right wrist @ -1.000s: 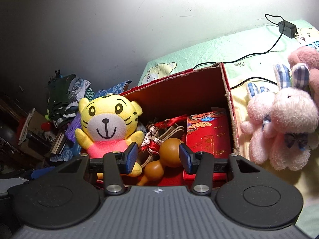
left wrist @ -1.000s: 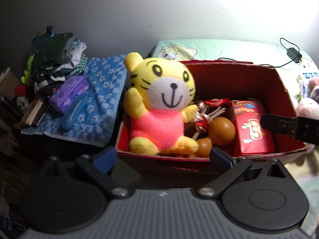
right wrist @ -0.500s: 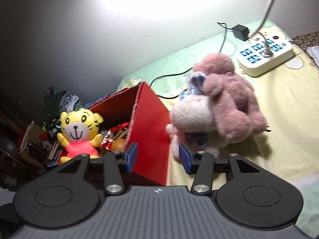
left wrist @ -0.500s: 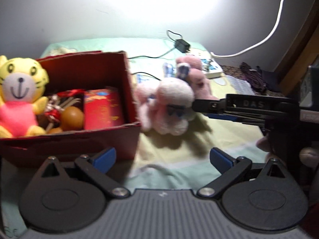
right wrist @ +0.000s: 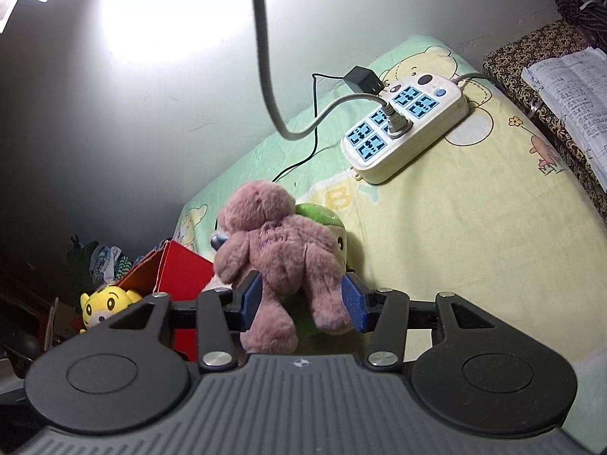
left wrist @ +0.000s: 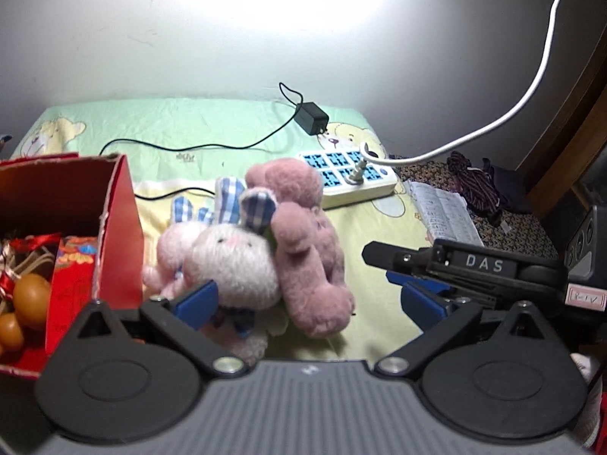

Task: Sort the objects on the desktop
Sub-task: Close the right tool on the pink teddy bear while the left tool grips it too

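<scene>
While the mauve plush bear [right wrist: 280, 250] lies on the bed [right wrist: 474, 235] beside the red box [left wrist: 117, 227], the right gripper [right wrist: 301, 301] straddles it, fingers opening, and the left gripper [left wrist: 307, 303] hangs released.

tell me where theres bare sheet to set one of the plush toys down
Free: the yellow sheet between the mauve plush and the power strip, out to the patterned cloth. Crowded: the red box, nearly full, and the plush pile beside it, with the white bunny.
</scene>
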`<move>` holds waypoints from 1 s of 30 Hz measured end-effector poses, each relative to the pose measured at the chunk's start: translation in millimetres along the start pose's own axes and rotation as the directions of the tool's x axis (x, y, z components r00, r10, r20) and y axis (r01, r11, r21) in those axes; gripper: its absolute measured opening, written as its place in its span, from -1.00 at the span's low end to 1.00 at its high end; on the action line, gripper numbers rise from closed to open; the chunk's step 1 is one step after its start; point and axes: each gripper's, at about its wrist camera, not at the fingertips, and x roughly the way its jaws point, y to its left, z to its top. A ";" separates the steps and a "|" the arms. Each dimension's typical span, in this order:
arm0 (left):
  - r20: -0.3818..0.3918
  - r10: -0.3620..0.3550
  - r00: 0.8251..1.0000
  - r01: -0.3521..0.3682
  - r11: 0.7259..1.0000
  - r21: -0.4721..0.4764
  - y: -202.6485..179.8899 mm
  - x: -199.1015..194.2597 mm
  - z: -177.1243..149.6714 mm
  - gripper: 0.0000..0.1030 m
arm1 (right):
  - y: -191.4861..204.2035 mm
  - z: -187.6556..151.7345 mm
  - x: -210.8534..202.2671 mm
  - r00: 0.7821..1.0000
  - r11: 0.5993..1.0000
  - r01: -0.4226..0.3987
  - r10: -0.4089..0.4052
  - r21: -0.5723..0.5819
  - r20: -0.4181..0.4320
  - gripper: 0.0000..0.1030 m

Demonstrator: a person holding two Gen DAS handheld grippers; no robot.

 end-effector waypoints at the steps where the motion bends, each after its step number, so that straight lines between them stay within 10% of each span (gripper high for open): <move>1: -0.003 0.010 1.000 -0.010 1.000 0.000 -1.0 4.9 4.0 0.98 | -2.3 2.5 4.8 1.000 1.000 -0.009 0.009 0.003 -0.004 0.00; 13: -0.027 0.008 1.000 -0.007 1.000 0.031 -2.5 45.7 20.9 0.89 | -34.5 20.2 53.0 0.991 0.985 -0.117 0.124 0.127 -0.048 0.23; 30: -0.076 0.026 0.997 -0.017 0.994 0.110 -4.2 70.3 15.6 0.54 | -40.9 17.0 60.7 0.950 0.947 -0.237 0.273 0.219 -0.151 0.05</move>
